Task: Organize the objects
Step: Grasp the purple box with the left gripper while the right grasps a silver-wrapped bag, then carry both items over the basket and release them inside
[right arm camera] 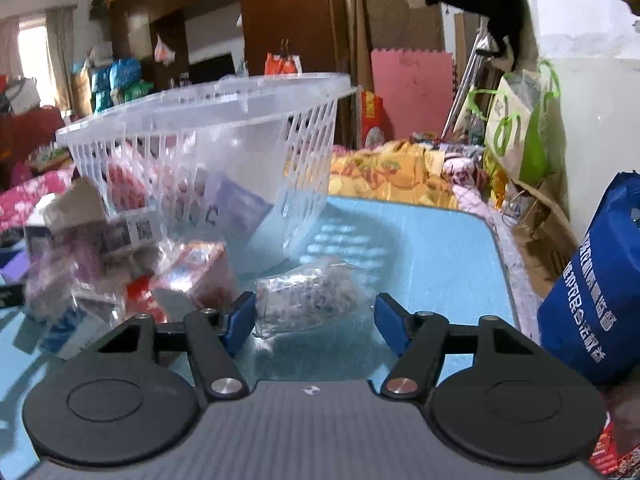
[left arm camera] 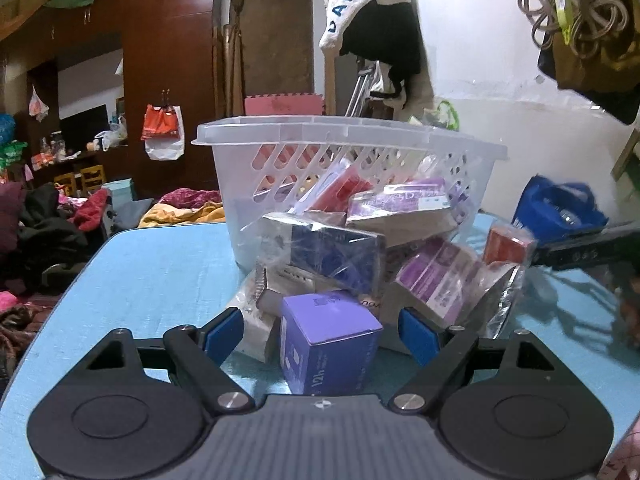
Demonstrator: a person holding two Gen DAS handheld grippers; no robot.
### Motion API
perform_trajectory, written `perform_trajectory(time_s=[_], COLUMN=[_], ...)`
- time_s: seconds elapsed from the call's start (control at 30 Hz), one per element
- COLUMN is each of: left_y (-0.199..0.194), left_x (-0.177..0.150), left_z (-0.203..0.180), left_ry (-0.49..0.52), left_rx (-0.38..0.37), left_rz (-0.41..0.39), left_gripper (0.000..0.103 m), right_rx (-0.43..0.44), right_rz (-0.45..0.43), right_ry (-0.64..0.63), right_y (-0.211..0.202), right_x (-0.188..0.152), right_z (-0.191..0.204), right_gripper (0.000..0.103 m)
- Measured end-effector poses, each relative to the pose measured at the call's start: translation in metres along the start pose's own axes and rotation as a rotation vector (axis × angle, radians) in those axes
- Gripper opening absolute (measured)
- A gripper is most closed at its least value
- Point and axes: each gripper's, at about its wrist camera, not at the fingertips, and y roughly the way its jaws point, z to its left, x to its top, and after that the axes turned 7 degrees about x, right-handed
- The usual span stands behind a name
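A clear plastic basket (left arm camera: 280, 132) stands on the blue table (left arm camera: 160, 272) and holds several boxes. A pile of wrapped boxes lies in front of it. My left gripper (left arm camera: 322, 336) is open around a purple box (left arm camera: 328, 340), its fingers apart from the box sides. In the right wrist view the basket (right arm camera: 208, 92) is ahead to the left. My right gripper (right arm camera: 316, 324) is open with a clear plastic-wrapped packet (right arm camera: 304, 300) lying between its blue fingertips (right arm camera: 240, 320). A red wrapped box (right arm camera: 196, 276) lies to the left.
A blue bag (right arm camera: 596, 288) stands at the table's right edge, also in the left wrist view (left arm camera: 556, 204). The other gripper's black body (left arm camera: 580, 248) reaches in from the right. Bedding, clothes and bags surround the table (right arm camera: 440, 248).
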Motion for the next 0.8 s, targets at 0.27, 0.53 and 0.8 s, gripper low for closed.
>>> perform_trajectory(time_s=[0.27, 0.53, 0.8], left_y=[-0.011, -0.04, -0.013], left_x=[-0.006, 0.002, 0.116], left_z=[-0.005, 0.024, 0.034], left_ry=[0.033, -0.089, -0.151], left_rx=[0.049, -0.054, -0.118], left_rz=[-0.052, -0.169, -0.229], left_gripper=[0.05, 0.05, 0.05], right_rx=[0.033, 0.057, 0.06], right_rz=[-0.077, -0.219, -0.273], right_ry=[0.032, 0.029, -0.151], right_y=[-0.011, -0.04, -0.046], right_x=[-0.001, 0.0, 0.098], right_z=[-0.006, 0.007, 0.073], right_gripper=[0.068, 0.067, 0.067])
